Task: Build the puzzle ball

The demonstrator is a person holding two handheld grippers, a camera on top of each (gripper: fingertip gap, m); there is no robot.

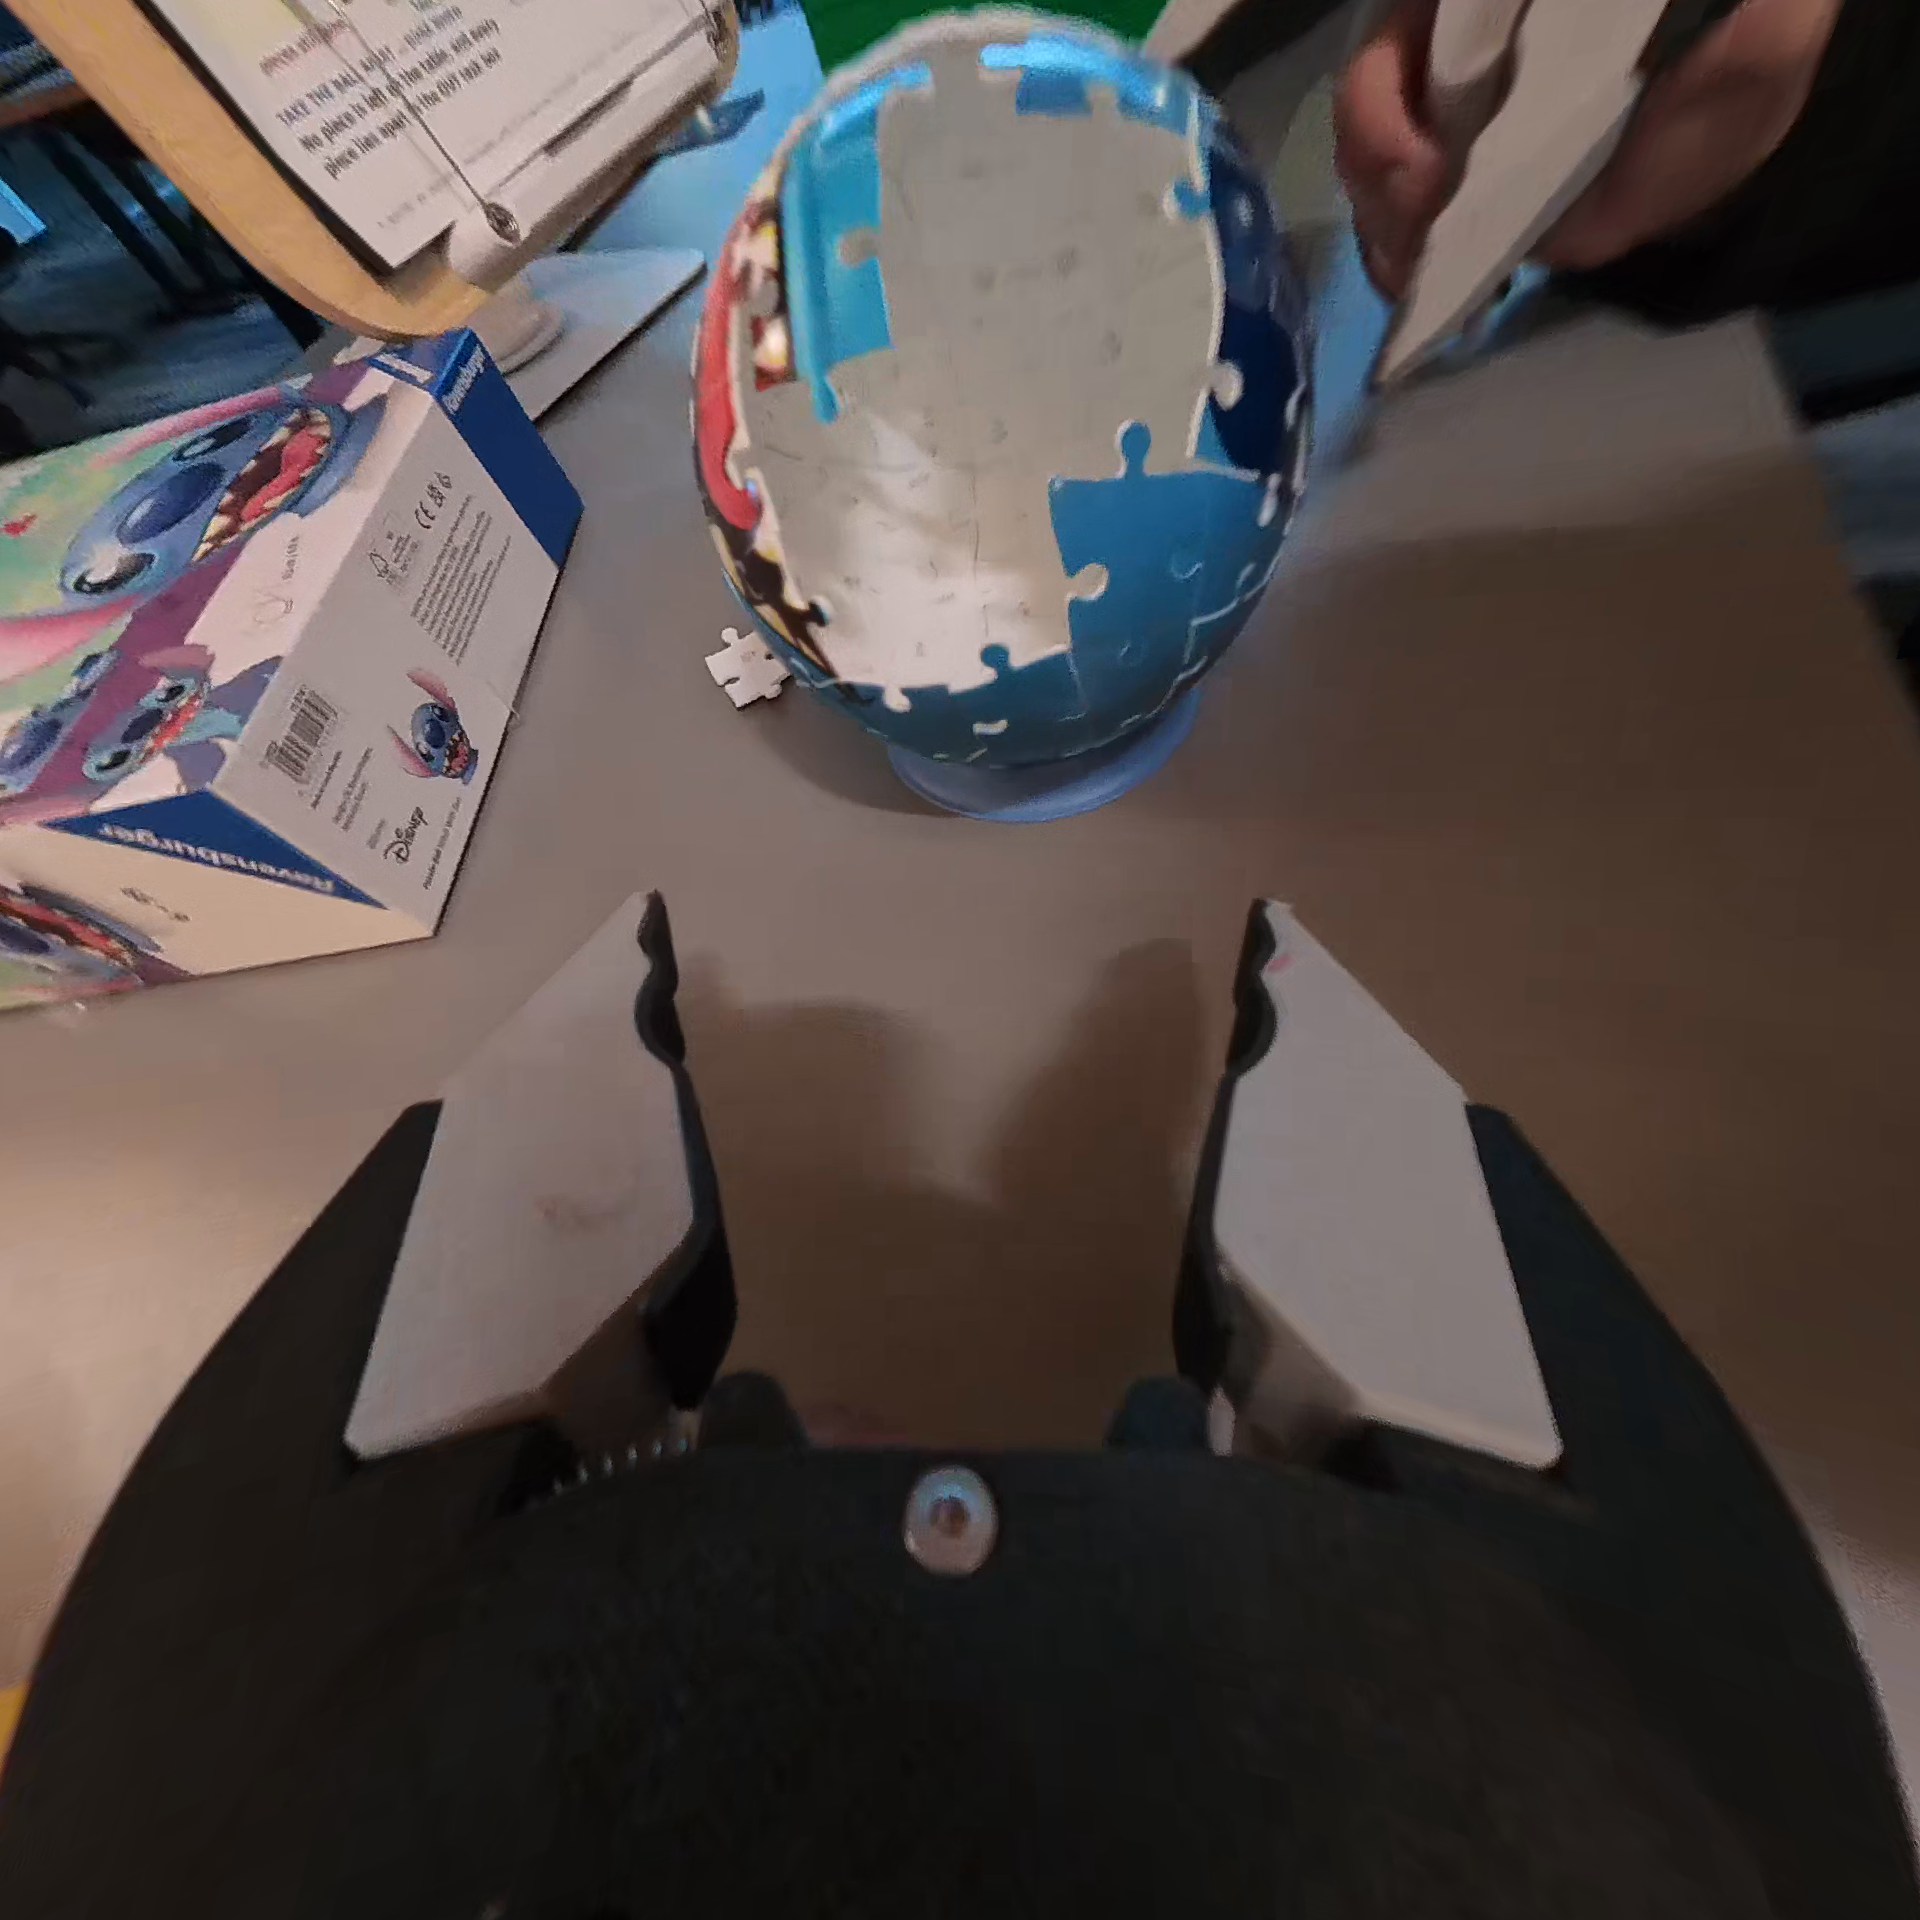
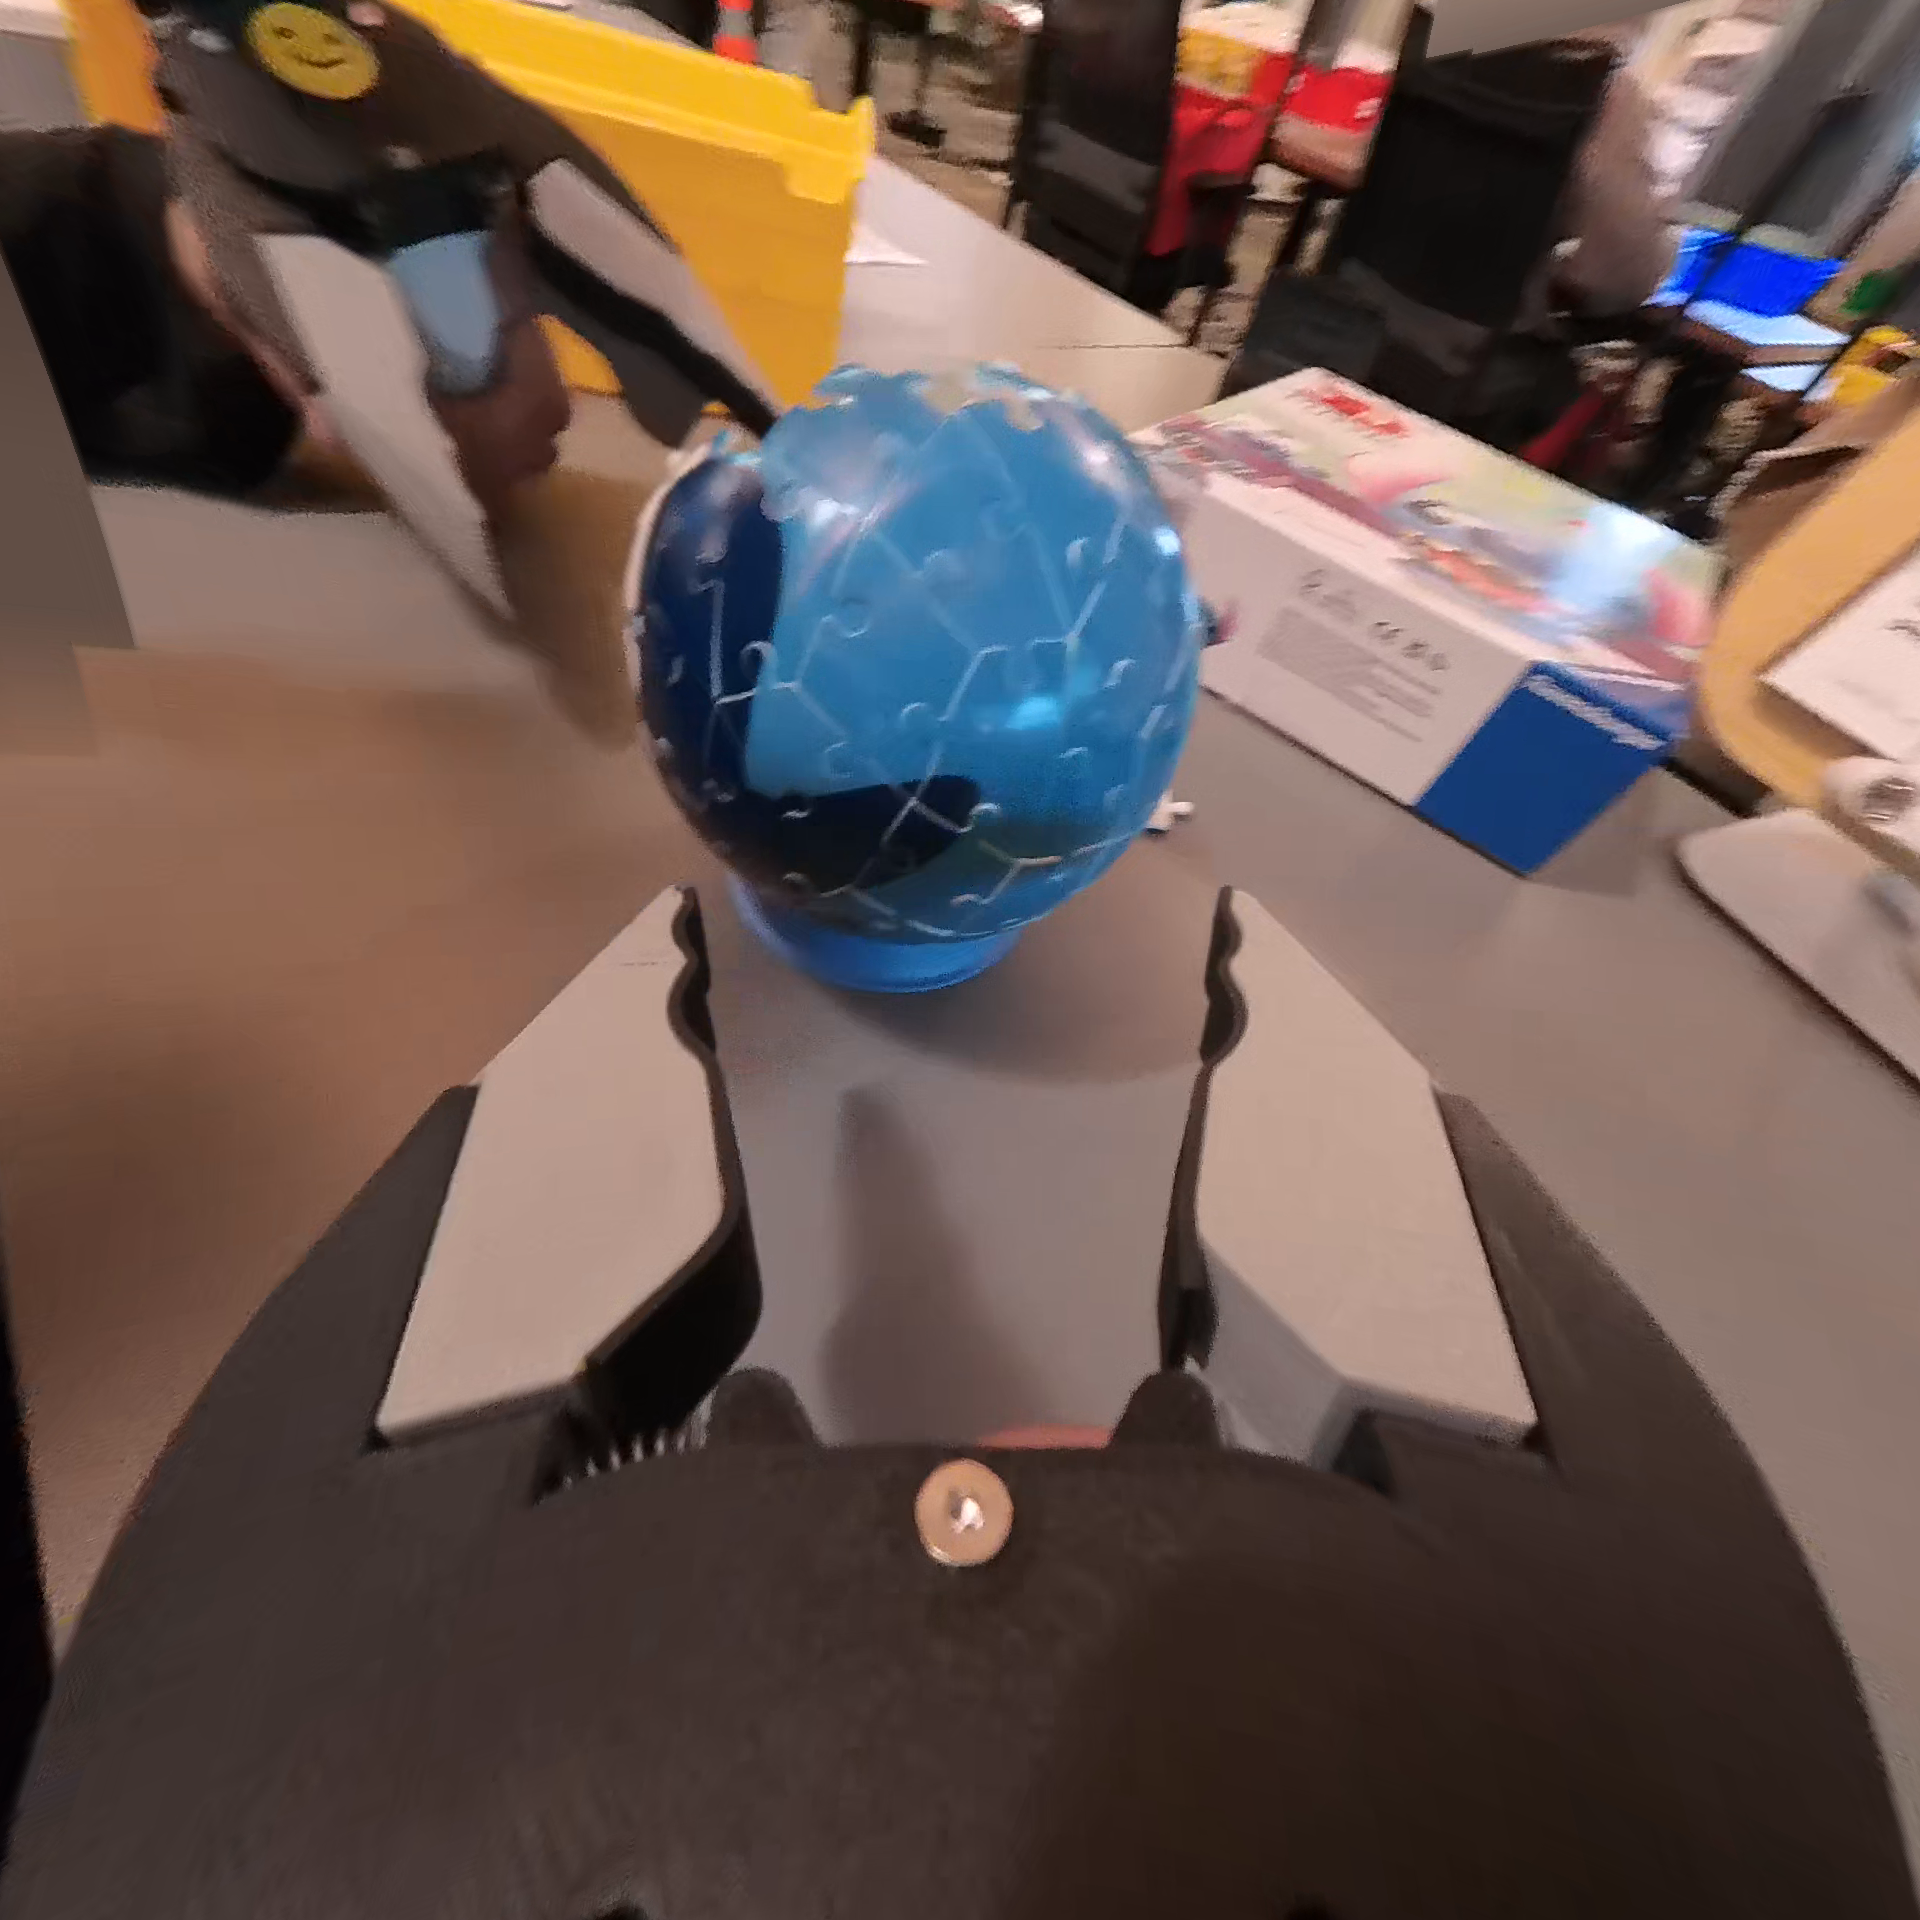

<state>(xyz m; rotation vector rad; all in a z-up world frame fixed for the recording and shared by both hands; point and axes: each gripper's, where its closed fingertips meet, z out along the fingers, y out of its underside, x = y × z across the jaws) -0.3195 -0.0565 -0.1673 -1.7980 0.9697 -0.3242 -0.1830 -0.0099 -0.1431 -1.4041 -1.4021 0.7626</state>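
Puzzle box (image 1: 312, 665) beside puzzle ball (image 1: 997, 416)

One puzzle ball (image 1: 997, 416), part-built, on one blue stand (image 1: 1039, 774) — one loose white piece (image 1: 743, 665) just beside that stand, one printed box (image 1: 312, 644) near it — two tongs, one yellow crate (image 2: 727, 187)

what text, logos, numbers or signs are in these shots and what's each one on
I won't copy out any writing; this is where it stands.
Puzzle box: brand name on the blue bands; small print, symbols and a barcode on the white side.
Sheet on the wooden stand: printed lines, partly blurred.
Yellow sticker: a smiley face, no words.
Puzzle ball: no writing seen.
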